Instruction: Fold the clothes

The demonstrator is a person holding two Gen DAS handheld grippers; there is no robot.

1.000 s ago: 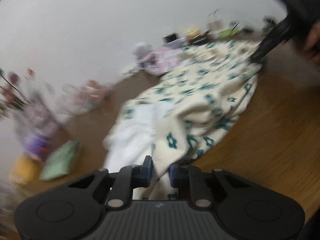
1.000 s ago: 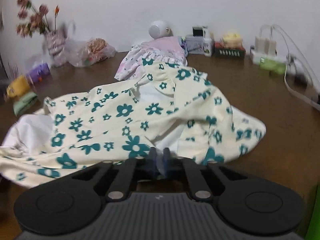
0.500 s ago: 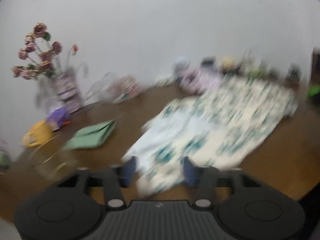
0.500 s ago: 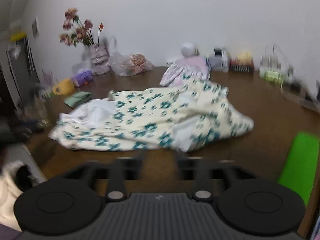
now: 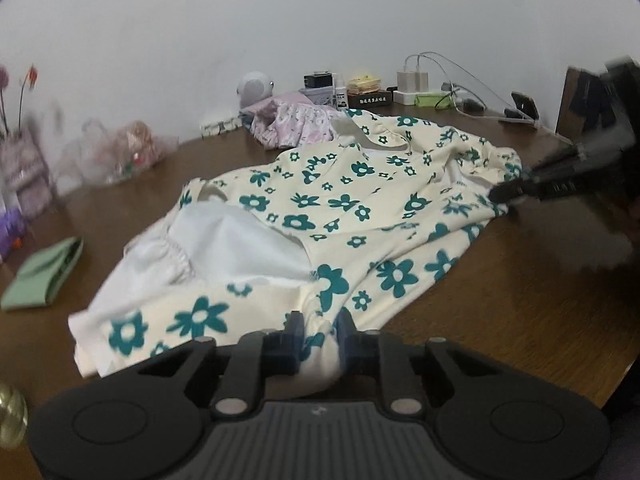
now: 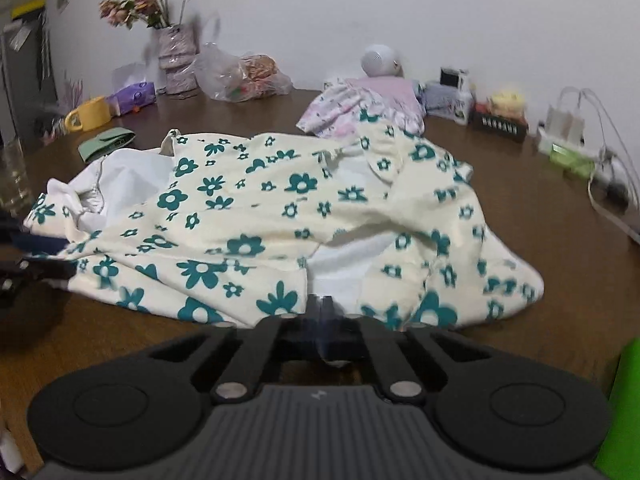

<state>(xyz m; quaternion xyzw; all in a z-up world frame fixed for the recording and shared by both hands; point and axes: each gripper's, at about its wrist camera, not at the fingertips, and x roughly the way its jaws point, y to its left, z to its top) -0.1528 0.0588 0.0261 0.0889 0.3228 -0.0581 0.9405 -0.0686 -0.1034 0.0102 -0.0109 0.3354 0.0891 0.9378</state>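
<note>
A cream dress with teal flowers point(image 5: 340, 208) point(image 6: 260, 208) lies spread and rumpled on the brown table point(image 5: 520, 300), with its white lining showing at the left end. My left gripper point(image 5: 318, 328) is closing, and a bunch of the dress's near edge sits pressed between its blue pads. My right gripper point(image 6: 322, 308) has its jaws closing tight on the hem at the opposite end. In the left wrist view it point(image 5: 504, 194) shows at the dress's right edge. The left gripper point(image 6: 60, 258) shows at the far left of the right wrist view.
A pink garment point(image 6: 360, 100) lies behind the dress. A folded green cloth point(image 5: 44, 276), a yellow mug point(image 6: 90, 114), a glass point(image 6: 12, 176), a flower vase point(image 6: 176, 60) and a plastic bag point(image 6: 244, 76) stand at the left. Chargers and cables point(image 6: 568, 132) line the back right.
Both grippers held the dress, let go with jaws wide and drew back, then returned and closed on its edges again. The dress now lies flatter.
</note>
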